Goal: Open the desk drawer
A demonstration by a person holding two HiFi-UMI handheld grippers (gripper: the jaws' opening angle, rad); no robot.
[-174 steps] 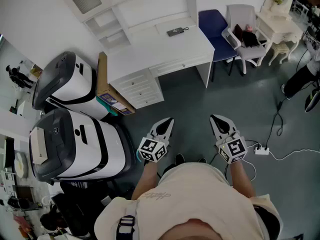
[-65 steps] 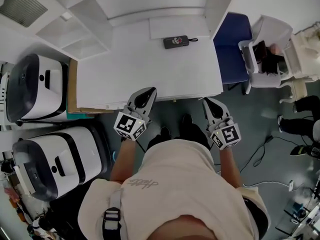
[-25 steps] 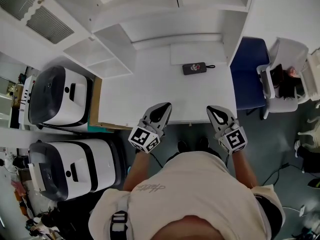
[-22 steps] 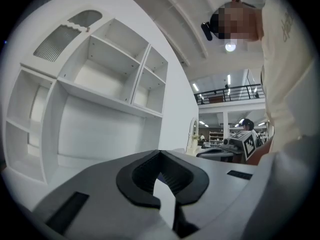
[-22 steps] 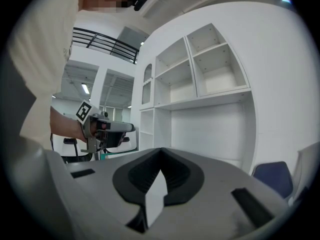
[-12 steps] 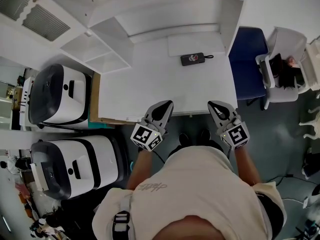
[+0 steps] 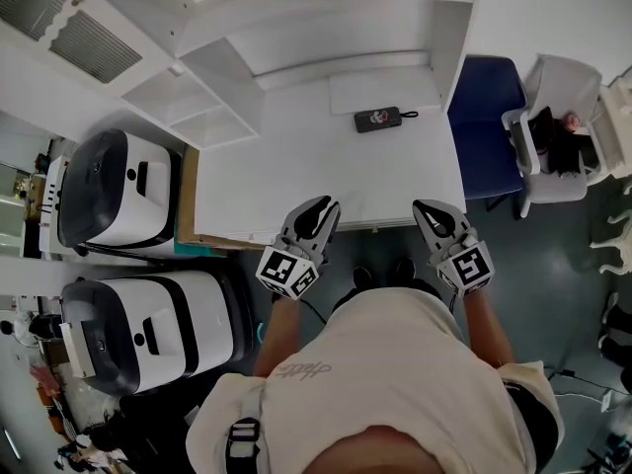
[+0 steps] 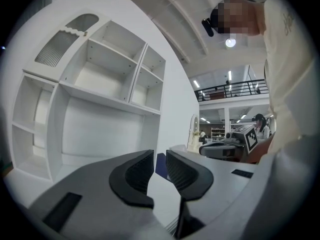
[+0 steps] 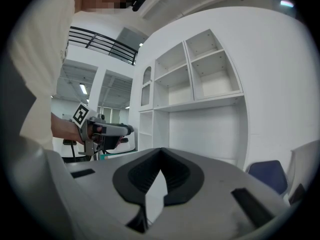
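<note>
The white desk [image 7: 326,171] with its shelf hutch fills the upper middle of the head view. Its drawer front is hidden under the desk top. My left gripper [image 7: 321,208] hovers over the desk's front edge, pointing level at the hutch. Its jaws are opening, and a narrow gap with nothing in it shows in the left gripper view [image 8: 159,166]. My right gripper [image 7: 427,210] is held level over the front edge further right. It is shut and empty, its tips meeting in the right gripper view [image 9: 160,156].
A black device [image 7: 377,119] lies at the back of the desk top. A blue chair [image 7: 489,117] and a grey chair [image 7: 558,131] stand to the right. Two white-and-black machines [image 7: 114,191] [image 7: 138,329] and a cardboard sheet [image 7: 186,200] crowd the left.
I have walked up from across the floor to the desk's front edge. Over the last second the left jaws have parted a little; the right ones stay shut.
</note>
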